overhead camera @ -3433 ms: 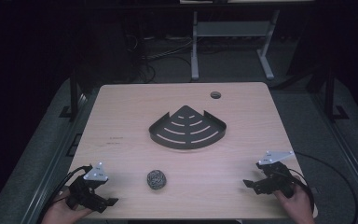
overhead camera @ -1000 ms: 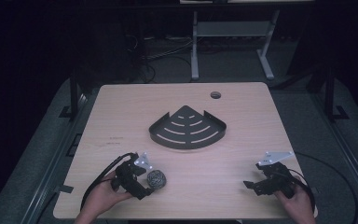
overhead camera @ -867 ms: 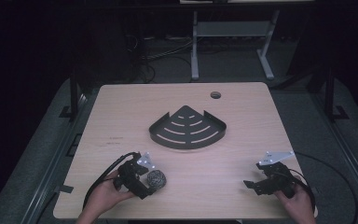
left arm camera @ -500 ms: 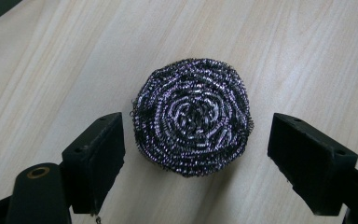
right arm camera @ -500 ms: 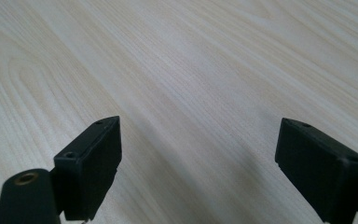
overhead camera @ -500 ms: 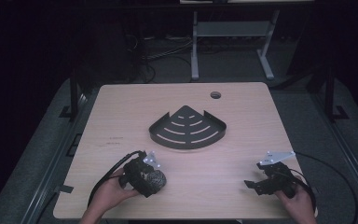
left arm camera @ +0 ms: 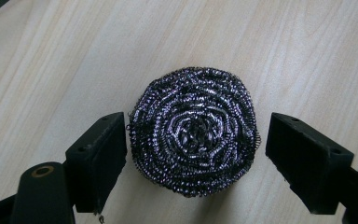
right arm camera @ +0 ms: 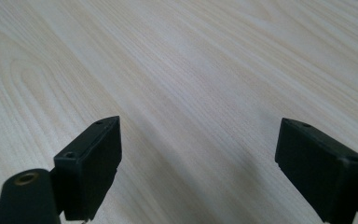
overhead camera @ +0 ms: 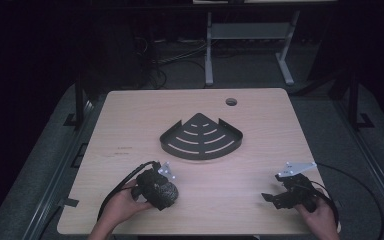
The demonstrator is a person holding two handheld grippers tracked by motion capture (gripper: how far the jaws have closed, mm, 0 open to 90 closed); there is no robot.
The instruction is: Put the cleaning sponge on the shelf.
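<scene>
High view: your left gripper (overhead camera: 166, 192) sits over scouring pad (overhead camera: 168, 193) near counter (overhead camera: 240, 185) front edge, black corner shelf (overhead camera: 201, 137) farther back at centre. Your right gripper (overhead camera: 274, 198) rests near front right corner.

Left gripper view: jaws spread, pad (left arm camera: 193, 130) between them, one jaw touching pad's edge, other just clear.

Right gripper view: jaws spread wide over bare counter (right arm camera: 191, 79).

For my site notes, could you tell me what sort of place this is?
Probably a lab or workshop bench: a bare wooden table on dark carpet, loose floor cables behind it, and a hand-held left gripper around a steel scourer.
</scene>
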